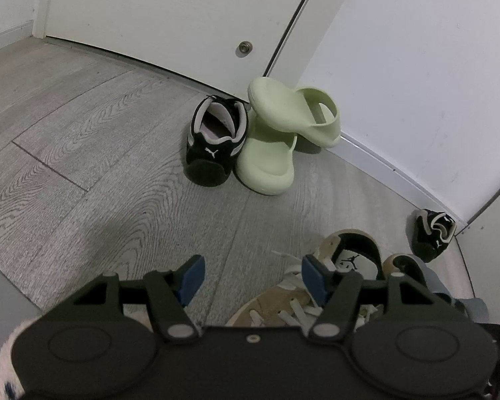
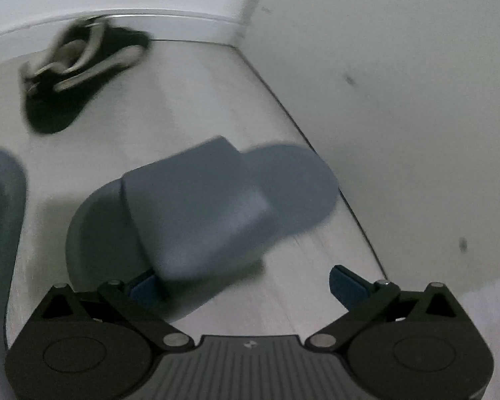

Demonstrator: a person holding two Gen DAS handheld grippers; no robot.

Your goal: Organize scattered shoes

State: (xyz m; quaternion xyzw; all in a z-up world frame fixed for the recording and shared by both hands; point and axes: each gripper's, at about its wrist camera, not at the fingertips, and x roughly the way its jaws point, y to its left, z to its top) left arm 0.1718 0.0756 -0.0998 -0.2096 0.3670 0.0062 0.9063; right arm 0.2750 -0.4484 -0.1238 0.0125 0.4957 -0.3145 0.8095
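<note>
Floor (image 2: 93,153) under spread right gripper (image 2: 250,286), low.

Probably a home entryway: white door (image 1: 150,10), wood-look floor (image 1: 83,133), scattered shoes (image 1: 216,143).

Bare floor (image 1: 93,173) lies open left of the black sneaker (image 1: 215,143). Ahead of the right gripper (image 2: 246,283), a blue slide (image 2: 203,213) blocks the strip beside the wall (image 2: 400,116).

Left tongs (image 1: 252,278) and right tongs (image 2: 246,286) both gape wide, gripping nothing.
</note>
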